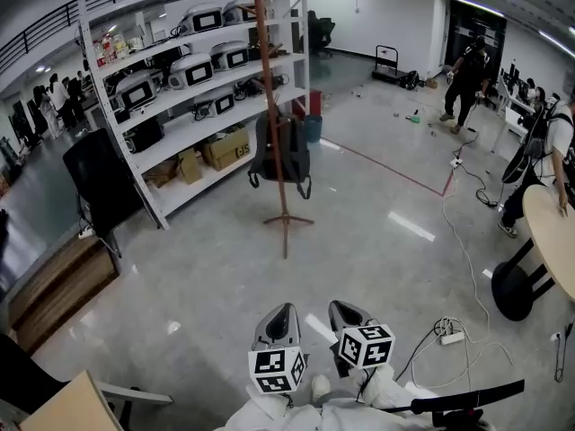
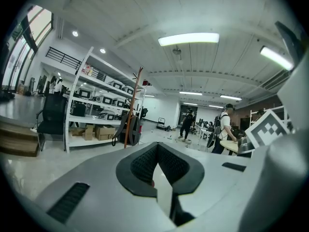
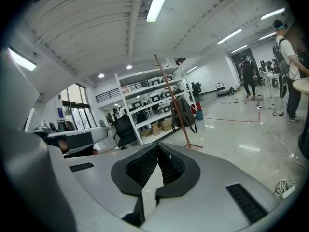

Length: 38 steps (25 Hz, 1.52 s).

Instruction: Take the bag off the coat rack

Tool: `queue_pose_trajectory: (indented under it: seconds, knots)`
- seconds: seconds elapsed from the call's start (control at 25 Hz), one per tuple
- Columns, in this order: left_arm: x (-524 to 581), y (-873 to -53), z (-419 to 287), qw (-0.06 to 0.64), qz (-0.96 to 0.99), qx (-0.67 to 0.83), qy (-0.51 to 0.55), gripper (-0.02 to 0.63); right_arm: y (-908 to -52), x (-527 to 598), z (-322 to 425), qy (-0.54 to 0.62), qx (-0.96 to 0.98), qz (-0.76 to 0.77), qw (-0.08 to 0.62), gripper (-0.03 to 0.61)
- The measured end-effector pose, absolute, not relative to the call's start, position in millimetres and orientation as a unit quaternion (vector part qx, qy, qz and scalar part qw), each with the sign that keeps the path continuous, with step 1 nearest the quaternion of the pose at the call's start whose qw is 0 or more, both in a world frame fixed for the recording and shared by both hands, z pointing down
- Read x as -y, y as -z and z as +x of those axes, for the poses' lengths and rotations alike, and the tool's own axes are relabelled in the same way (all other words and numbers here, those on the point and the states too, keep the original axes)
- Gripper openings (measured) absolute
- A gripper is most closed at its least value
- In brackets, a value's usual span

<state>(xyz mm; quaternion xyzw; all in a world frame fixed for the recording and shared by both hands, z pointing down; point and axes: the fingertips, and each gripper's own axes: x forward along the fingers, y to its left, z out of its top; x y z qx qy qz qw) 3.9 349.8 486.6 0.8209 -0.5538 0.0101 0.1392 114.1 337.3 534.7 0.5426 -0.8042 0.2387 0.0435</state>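
Well ahead of left tongs (image 1: 279,318) and right tongs (image 1: 345,313), both closed and empty, bag (image 1: 280,155) hangs; yanking may topple coat rack (image 1: 268,70).

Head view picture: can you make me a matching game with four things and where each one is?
Things:
1 bag
2 cardboard box
3 black chair
4 round table

Places:
A lowest level of the shelves
B right edge of the view
C hanging on the coat rack
D on the floor, left of the shelves

Pairs: 1-C, 2-A, 3-D, 4-B
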Motion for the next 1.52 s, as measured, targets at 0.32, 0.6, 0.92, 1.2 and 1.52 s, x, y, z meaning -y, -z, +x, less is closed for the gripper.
queue_pose_trajectory:
  seconds: [0.32,0.6,0.92,1.2,1.52]
  knots:
    - [-297,-485,20,0.142,0.822,0.552,-0.004,0.002,-535,-286,124,-0.240,0.811,0.532,0.046,0.012]
    - [-259,-484,33,0.137,0.820,0.556,-0.002,0.002,-538,-248,139,-0.236,0.814,0.528,0.047,0.012]
    - [-238,-496,36,0.145,0.813,0.563,-0.014,0.002,-551,-223,140,-0.256,0.814,0.519,0.047,0.012]
    - [-208,-499,31,0.148,0.808,0.569,-0.020,0.002,-556,-194,141,-0.263,0.811,0.521,0.054,0.012]
    - [-158,-498,28,0.143,0.814,0.563,-0.013,0.002,-556,-146,140,-0.253,0.807,0.531,0.053,0.012]
